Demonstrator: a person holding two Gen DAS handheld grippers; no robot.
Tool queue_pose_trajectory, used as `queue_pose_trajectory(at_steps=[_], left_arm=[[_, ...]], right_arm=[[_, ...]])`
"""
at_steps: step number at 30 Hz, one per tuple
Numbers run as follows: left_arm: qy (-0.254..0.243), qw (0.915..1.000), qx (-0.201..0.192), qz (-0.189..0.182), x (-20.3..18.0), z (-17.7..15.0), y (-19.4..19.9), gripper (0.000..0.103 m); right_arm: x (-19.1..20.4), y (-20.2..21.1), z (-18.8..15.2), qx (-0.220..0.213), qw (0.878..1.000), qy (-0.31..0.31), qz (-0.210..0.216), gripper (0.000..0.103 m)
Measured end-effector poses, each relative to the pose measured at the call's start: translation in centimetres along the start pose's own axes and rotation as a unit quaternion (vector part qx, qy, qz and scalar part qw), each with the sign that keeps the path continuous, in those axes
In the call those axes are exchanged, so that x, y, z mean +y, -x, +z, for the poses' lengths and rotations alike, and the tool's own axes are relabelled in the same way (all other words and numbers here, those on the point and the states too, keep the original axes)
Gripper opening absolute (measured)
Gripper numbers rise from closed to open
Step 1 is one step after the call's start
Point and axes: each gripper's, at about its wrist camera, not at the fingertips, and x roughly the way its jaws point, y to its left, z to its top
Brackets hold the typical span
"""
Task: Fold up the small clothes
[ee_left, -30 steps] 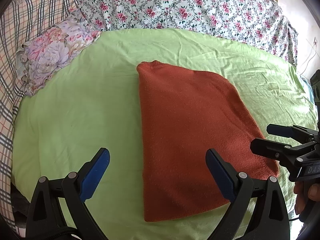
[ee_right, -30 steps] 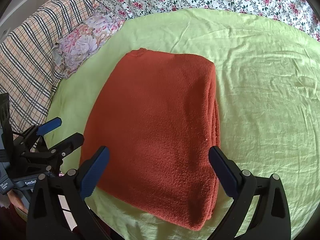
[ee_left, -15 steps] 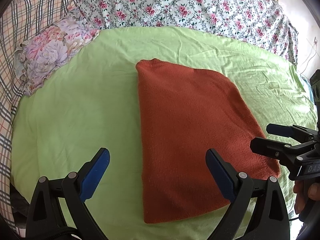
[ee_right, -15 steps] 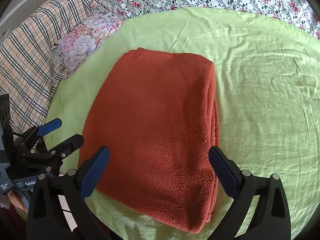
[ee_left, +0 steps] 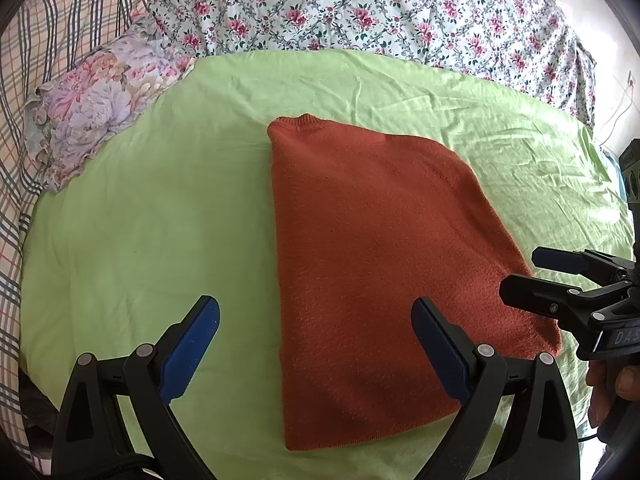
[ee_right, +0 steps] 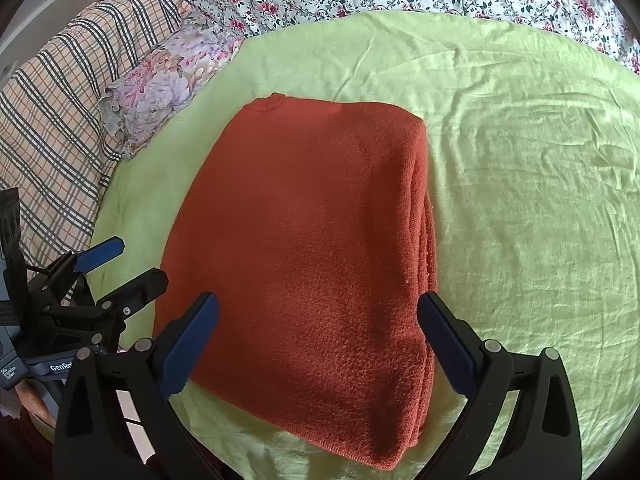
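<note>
Sweater (ee_left: 376,264) lies flat on the green sheet (ee_left: 152,216), mid-bed, already folded lengthwise into a long stack w/ the collar end toward the pillows at the head and the hem toward the foot edge. In the right wrist view the stacked layers show along its right side, so that's the thick folded edge.

Left gripper (ee_left: 316,344) hovers over the hem end, jaws wide, nothing in them; one finger sits above bare sheet left of the sweater, the other above the knit. Right gripper (ee_right: 318,336) likewise hangs over the hem end, jaws wide and empty, straddling most of the sweater's width. Neither looks to be touching cloth.

Judgement: the step in hand is prob. the last fold, hem up to collar, halving the length. To do it well:
- Each gripper takes one hem corner, pinching through ALL layers, esp. on the thick right side, or the lower layers will stay behind.
- Left gripper needs to shift right so both fingers bracket the left hem corner, not the sheet. Don't pinch the sheet w/ it.
- Lift both corners together, same height, carry toward the head of the bed, lay down w/ edges matched to the collar end.
- Let go only once it's flat; knit is soft and thick, so it'll slump if dropped early.

Floral pillow (ee_left: 100,96) is well apart, no obstacle.
</note>
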Motion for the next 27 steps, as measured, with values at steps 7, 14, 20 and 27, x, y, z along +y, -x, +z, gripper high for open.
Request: queue_pose_trajectory(at_steps=[7,14,20,27], left_arm=[[-0.001,1.0,-0.004,0.005,0.1,0.5,-0.2,0.097],[0.009,0.9999,-0.007,0.011,0.7,1.5,-0.7,0.097],[0.016,0.9997,-0.005,0.018,1.2,1.8,-1.1,0.097],[0.02,0.9996,-0.002,0.019,1.2,1.8,-1.2,0.097]], right_arm=[[-0.6,-0.1,0.4,-0.001,1.0,-0.001,0.0,0.099],[-1.4,-0.3,1.2,-0.003,1.0,-0.006,-0.003,0.099],[-1.8,-0.7,1.4,0.002,1.0,-0.01,-0.004,0.099],[-1.9,-0.9,1.5,0.005,1.0,-0.009,-0.002,0.099]])
